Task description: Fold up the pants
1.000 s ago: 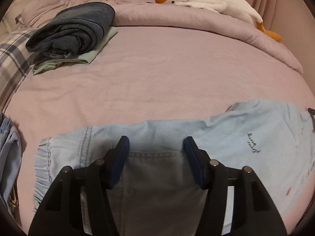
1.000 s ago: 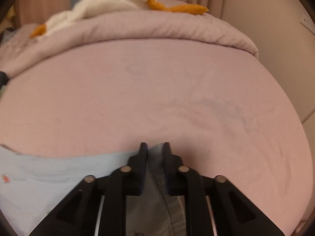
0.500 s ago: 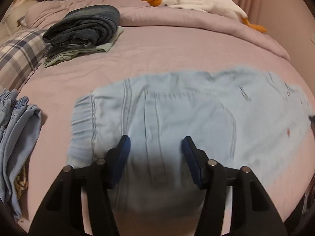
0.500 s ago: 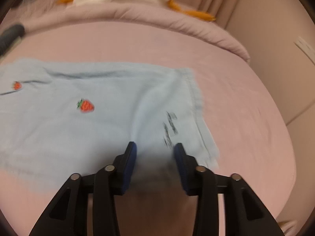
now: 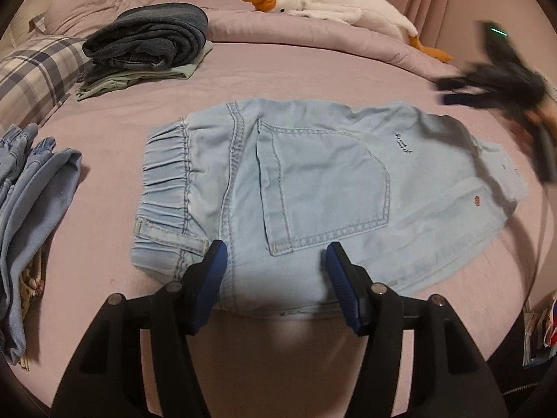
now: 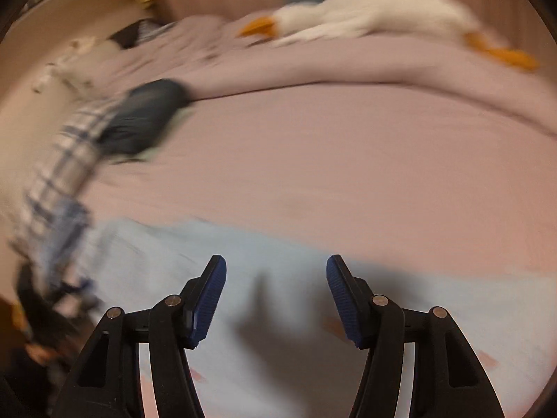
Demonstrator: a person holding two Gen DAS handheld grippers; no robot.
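Light blue denim pants (image 5: 313,188) lie folded flat on the pink bed, waistband to the left, back pocket up. My left gripper (image 5: 275,261) is open and empty, raised above the pants' near edge. My right gripper (image 6: 276,278) is open and empty above the pants (image 6: 278,299); that view is blurred by motion. The right gripper also shows as a dark blur at the right edge of the left wrist view (image 5: 501,87), beside the pants' right end.
A stack of folded dark and pale green clothes (image 5: 146,48) sits at the back left. More light blue garments (image 5: 31,188) lie at the left edge. A plaid pillow (image 5: 31,73) and a white goose plush (image 5: 334,3) lie at the back.
The right gripper let go of the pants and opened wide. Both grippers pulled back and up, so the whole folded pants now show. The right gripper swings quickly.
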